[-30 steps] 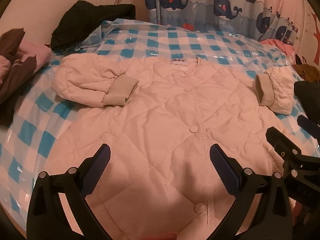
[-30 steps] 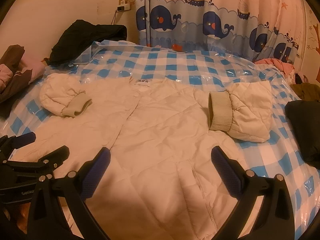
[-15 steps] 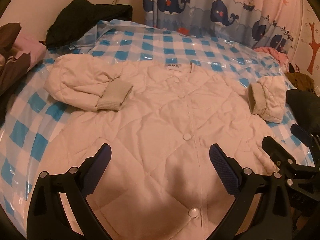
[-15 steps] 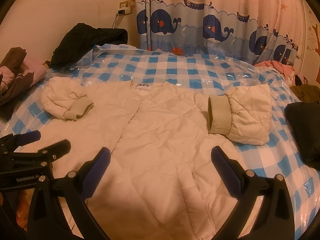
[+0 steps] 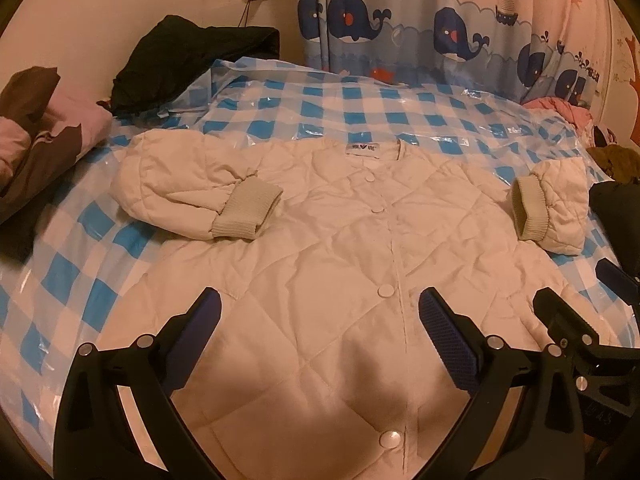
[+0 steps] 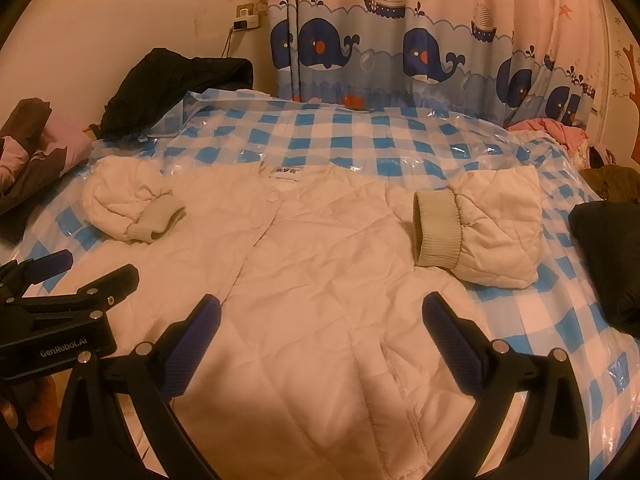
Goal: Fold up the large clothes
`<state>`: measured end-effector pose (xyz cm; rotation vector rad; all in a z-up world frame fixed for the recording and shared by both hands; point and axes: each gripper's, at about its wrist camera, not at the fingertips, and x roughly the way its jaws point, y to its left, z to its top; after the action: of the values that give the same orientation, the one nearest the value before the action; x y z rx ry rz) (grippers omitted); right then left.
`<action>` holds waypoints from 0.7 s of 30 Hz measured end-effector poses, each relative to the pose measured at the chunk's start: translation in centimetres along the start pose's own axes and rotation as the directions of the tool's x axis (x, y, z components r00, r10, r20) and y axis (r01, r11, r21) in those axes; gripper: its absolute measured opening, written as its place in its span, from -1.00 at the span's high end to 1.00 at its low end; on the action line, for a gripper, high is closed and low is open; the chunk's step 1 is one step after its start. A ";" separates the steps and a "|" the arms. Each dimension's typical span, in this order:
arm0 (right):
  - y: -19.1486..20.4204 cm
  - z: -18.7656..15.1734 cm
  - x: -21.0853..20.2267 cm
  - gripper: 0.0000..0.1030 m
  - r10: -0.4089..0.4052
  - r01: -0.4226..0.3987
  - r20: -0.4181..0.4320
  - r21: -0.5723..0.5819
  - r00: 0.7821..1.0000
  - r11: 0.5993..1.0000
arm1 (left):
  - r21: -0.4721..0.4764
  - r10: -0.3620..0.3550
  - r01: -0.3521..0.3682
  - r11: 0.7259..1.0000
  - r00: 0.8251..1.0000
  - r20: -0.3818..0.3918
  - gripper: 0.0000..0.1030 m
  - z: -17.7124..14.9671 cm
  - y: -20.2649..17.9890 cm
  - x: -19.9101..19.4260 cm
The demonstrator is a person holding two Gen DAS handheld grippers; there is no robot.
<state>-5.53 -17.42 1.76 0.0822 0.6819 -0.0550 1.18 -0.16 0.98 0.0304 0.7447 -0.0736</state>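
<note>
We have the jacket (image 5: 332,264) lying flat, front up and buttoned, in the middle of the bed (image 5: 360,108), its collar toward the far edge by the curtain (image 5: 440,28) and its hem at the near edge under our tongs. Both sleeves are already turned in: the left sleeve (image 5: 180,192) lies with its cuff (image 5: 248,212) on the chest, and the right sleeve (image 6: 492,224) is doubled back near the bed's right edge, its cuff (image 6: 438,228) just on the body.

Our left gripper (image 5: 320,328) hovers over the lower front with its jaws wide and nothing between them. Our right gripper (image 6: 320,332) does the same over the right half of the hem, jaws wide and empty. Neither seems to touch the cloth, though the hem itself runs out of view below the tongs.

We judge the sleeves done and the body fold next. That calls for dropping each gripper to the near hem, one toward each bottom corner, pinching through the quilted layers, then lifting and carrying the hem together toward the collar. The padding is thick and slippery, so we should bite deep. The dark coat (image 6: 608,256) at the right edge and the clothes (image 5: 40,140) at the left edge lie clear of the fold.
</note>
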 end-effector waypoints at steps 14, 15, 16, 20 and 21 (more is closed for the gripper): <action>0.0 -0.1 0.3 -0.88 0.004 -0.004 -0.008 -0.002 1.000 1.000 | 0.013 0.019 -0.018 1.000 1.000 -0.011 -0.85 -0.4 -0.2 0.4; 0.0 -0.1 0.3 -0.88 0.004 -0.004 -0.007 -0.003 1.000 1.000 | 0.015 0.020 -0.019 1.000 1.000 -0.011 -0.85 -0.4 -0.2 0.4; 0.0 -0.1 0.3 -0.88 0.003 -0.003 -0.007 -0.004 1.000 1.000 | 0.015 0.018 -0.018 1.000 1.000 -0.011 -0.85 -0.4 -0.2 0.4; 0.1 -0.1 0.3 -0.88 0.004 -0.004 -0.009 -0.003 1.000 1.000 | 0.013 0.019 -0.019 1.000 1.000 -0.011 -0.85 -0.4 -0.2 0.4; 0.0 -0.1 0.3 -0.88 0.003 -0.003 -0.008 -0.003 1.000 1.000 | 0.013 0.018 -0.018 1.000 1.000 -0.012 -0.85 -0.4 -0.2 0.4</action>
<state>-5.35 -17.37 1.48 0.0810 0.6900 -0.0509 1.19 -0.40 0.41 0.0504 0.7557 -0.0610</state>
